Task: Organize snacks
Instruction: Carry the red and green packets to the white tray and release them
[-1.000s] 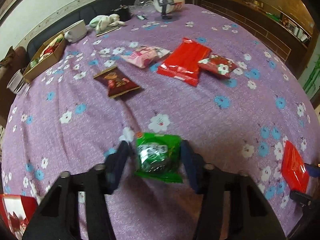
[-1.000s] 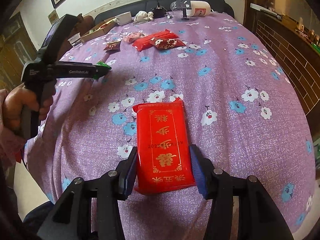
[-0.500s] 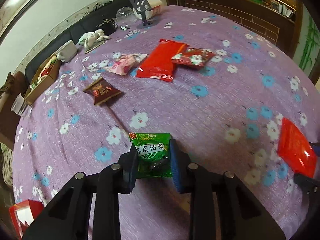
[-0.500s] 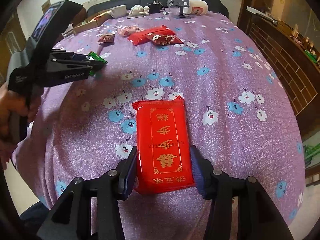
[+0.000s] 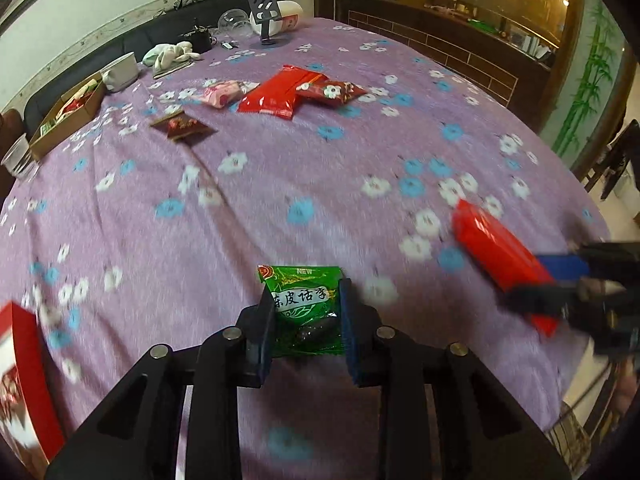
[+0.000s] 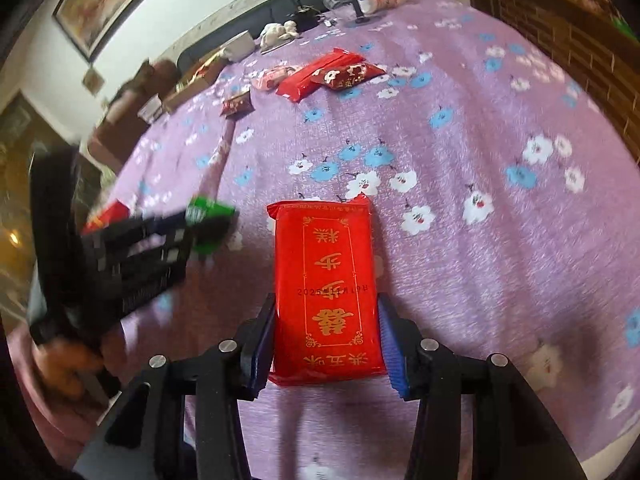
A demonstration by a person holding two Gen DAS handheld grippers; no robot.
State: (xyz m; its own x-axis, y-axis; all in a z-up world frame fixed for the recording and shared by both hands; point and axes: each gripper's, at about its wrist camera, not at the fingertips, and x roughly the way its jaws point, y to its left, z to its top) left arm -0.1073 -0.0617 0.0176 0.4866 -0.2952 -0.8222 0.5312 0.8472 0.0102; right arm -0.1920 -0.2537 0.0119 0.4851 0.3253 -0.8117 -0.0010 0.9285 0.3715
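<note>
Left wrist view: the left gripper (image 5: 306,312) clamped a green plum packet (image 5: 306,308); the right gripper (image 6: 326,344) gripped a red cake packet (image 6: 326,284).

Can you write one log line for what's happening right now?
left gripper: holds green packet | right gripper: holds red packet | table: more snacks

Green packet (image 5: 306,312), red pack (image 6: 326,292) — purple flowered cloth (image 5: 320,184).

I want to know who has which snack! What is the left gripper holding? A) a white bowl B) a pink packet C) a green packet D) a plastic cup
C: in the left wrist view, the left gripper is shut on the green packet, its blue pads pressing both sides.
</note>
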